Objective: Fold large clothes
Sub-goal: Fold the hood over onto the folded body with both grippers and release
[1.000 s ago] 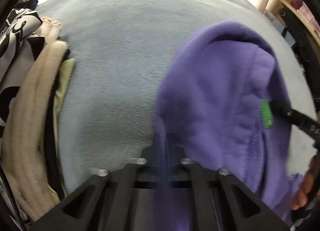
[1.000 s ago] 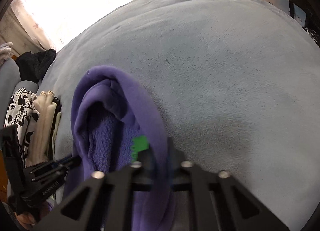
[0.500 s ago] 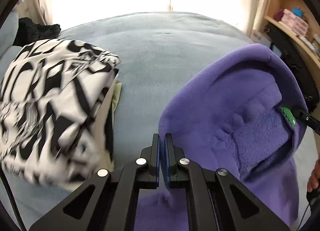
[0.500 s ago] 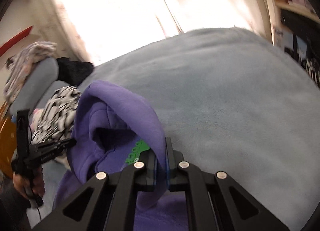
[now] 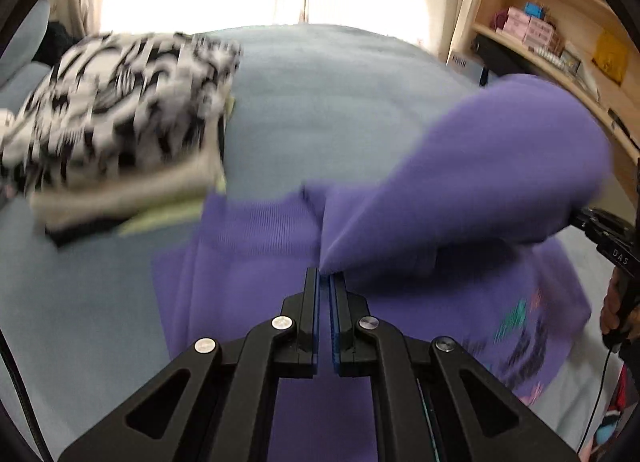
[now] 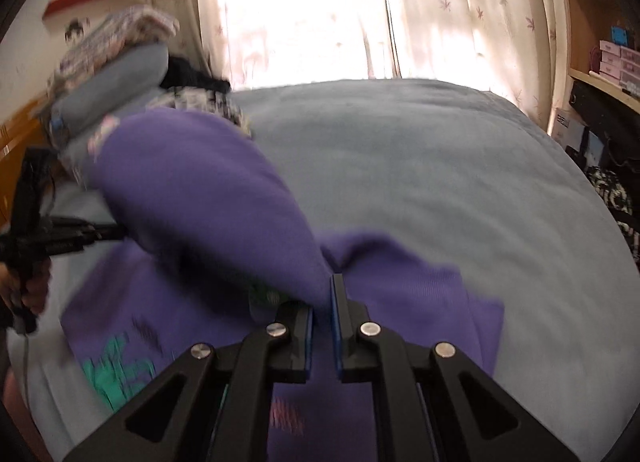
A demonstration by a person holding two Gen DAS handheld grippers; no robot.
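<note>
- One purple hooded sweatshirt [image 5: 256, 262] lies across the bed [image 5: 340, 101], its printed front facing up, filling the lower centre of both wrist views.
- Its hood [image 5: 480, 165] is lifted clear of the body of the garment and stretched between the two tools, blurred by motion.
- One left hand-held gripper [image 5: 325, 282] points steeply down at the garment; its two fingers are pressed together on the hood's edge at about 12 o'clock from their tips.
- One right hand-held gripper [image 6: 322, 294] also tilts downward; its fingers are nearly together, clamped on the opposite edge of the hood, which rises toward 10 o'clock.
- In the left wrist view, the right tool and the person's hand [image 5: 618, 306] holding it show at 3 o'clock; in the right wrist view, the other hand [image 6: 28, 282] grips its handle at 9 o'clock.
- One stack of folded clothes [image 5: 120, 121], topped by a black-and-white patterned piece, sits on the bed at 10 o'clock from the sweatshirt, its near corner just beside the purple fabric.
- Pillows [image 6: 112, 77] lie at the head of the bed at 10 o'clock.
- Bright curtains [image 6: 320, 1] hang at 12 o'clock.
- One wooden shelf unit [image 5: 560, 21] with small boxes stands at 2 o'clock.
</note>
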